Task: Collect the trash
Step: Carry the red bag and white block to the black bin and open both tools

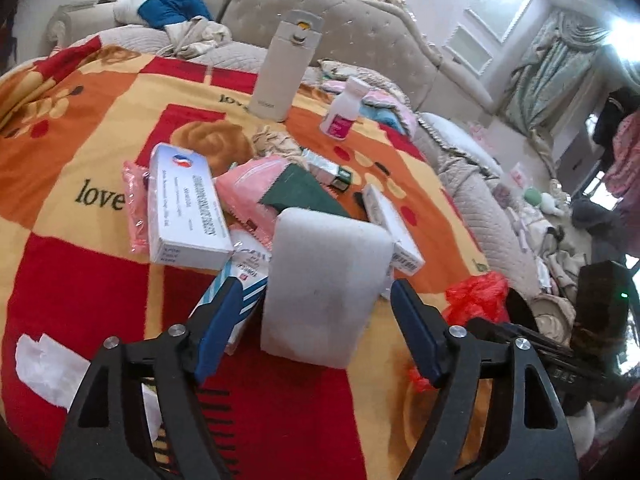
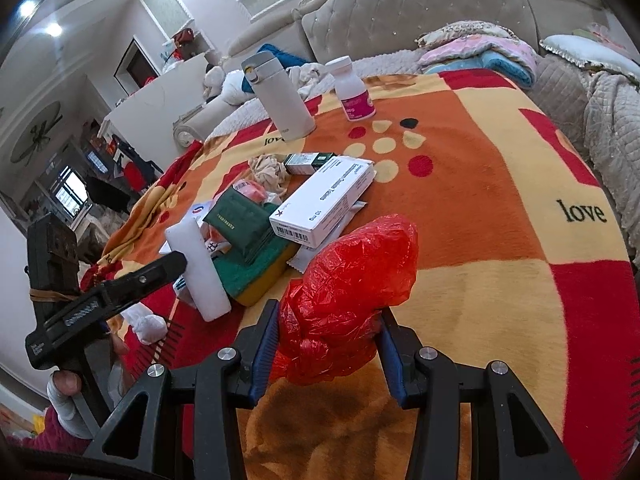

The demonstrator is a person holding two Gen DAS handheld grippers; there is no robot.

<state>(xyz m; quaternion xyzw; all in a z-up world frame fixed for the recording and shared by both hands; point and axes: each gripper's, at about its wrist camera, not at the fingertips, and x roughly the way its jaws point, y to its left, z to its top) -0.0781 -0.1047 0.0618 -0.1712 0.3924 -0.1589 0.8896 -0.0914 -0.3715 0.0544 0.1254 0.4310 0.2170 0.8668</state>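
Between my left gripper's (image 1: 316, 300) spread jaws stands a white foam block (image 1: 326, 284), upright on the blanket (image 1: 80, 288); neither blue pad touches it. My right gripper (image 2: 326, 340) is clamped on a crumpled red plastic bag (image 2: 348, 292) (the trash receptacle), held just beside the pile. Remaining litter: white cartons (image 1: 184, 208), a pink packet (image 1: 244, 188), a green pouch (image 2: 240, 216) and crumpled tissue (image 2: 268, 172). A thermos (image 1: 280, 68) and a pill bottle (image 1: 342, 110) stand behind the pile.

Box pile (image 1: 192, 208) blocks beyond foam block (image 1: 328, 280); blanket (image 1: 80, 280) left bare.
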